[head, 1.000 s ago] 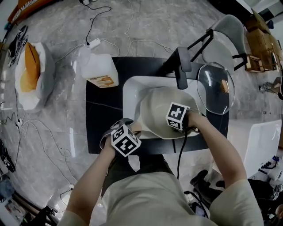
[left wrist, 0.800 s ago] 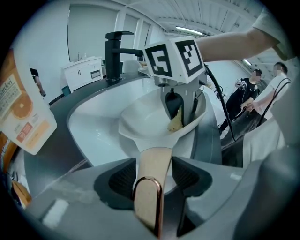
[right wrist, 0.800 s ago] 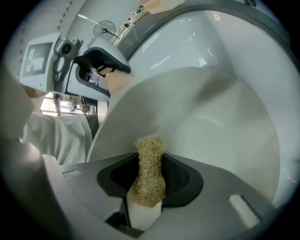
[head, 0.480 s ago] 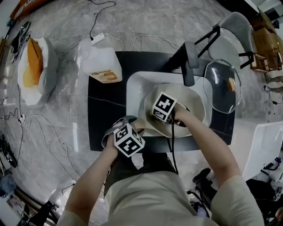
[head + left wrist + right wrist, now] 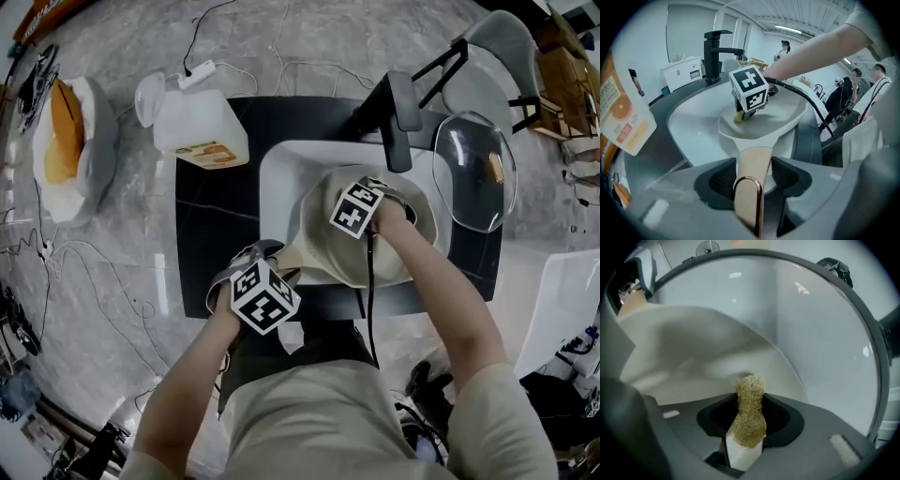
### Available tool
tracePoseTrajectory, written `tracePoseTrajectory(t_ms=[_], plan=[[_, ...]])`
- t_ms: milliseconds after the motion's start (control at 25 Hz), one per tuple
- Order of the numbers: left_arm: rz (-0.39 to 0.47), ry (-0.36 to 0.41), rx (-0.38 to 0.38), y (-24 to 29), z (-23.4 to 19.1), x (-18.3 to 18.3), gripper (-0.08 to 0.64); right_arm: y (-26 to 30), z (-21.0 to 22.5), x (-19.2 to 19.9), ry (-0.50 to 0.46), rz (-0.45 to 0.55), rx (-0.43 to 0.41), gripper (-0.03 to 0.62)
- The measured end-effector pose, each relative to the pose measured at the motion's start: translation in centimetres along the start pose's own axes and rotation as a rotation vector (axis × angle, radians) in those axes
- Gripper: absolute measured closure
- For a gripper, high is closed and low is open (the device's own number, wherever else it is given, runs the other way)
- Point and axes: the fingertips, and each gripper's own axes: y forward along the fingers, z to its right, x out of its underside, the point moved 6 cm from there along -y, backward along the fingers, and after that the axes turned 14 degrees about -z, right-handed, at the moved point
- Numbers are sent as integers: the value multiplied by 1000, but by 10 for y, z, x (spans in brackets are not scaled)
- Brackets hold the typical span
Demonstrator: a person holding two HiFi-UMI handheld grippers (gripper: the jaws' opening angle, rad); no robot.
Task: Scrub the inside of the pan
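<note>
A cream pan sits tilted in the white sink. Its tan handle points toward me, and my left gripper is shut on that handle at the sink's near edge. My right gripper reaches into the pan, shut on a tan fibrous scrubber. In the left gripper view the scrubber touches the pan's inner surface under the marker cube. The right gripper view looks along the scrubber at the pan's curved wall, with the sink behind.
A black faucet overhangs the sink's far side. To the right of the sink lies a glass lid on the dark counter. A plastic jug stands at the counter's far left corner. Cables run over the floor.
My right gripper has carried the scrubber from the pan's near right rim across its inside toward the faucet side. The left gripper has kept its hold on the handle.
</note>
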Motion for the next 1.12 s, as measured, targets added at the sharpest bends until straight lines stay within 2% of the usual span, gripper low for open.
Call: tracePoseTrajectory(t_ms=[80,240,440,560,640,760,840,960,1120], plan=[[-4,-2,3,0,-1,0,313,6,13,21,35,-51,4,430],[-17,-9,16,0,-1,0,313,5,16,64,86,-194,-83,435],[-28,-17,33,1,-1,-1,313,-16,-6,103,52,-365,-264,436],[-24,-15,31,1,-1,-1,313,-33,-26,110,11,-406,-405,437],[-24,-16,32,0,-1,-1,313,-41,-43,107,-9,-398,-530,437],[-22,-15,36,1,0,-2,313,-53,-73,92,-29,-332,-716,437],[-21,-13,36,0,1,-3,313,-57,-88,77,-22,-278,-771,436],[-20,-13,35,0,0,-2,313,-58,-96,48,14,-179,-762,436],[-19,-13,28,0,0,-1,313,-48,-86,13,109,-41,-642,434]])
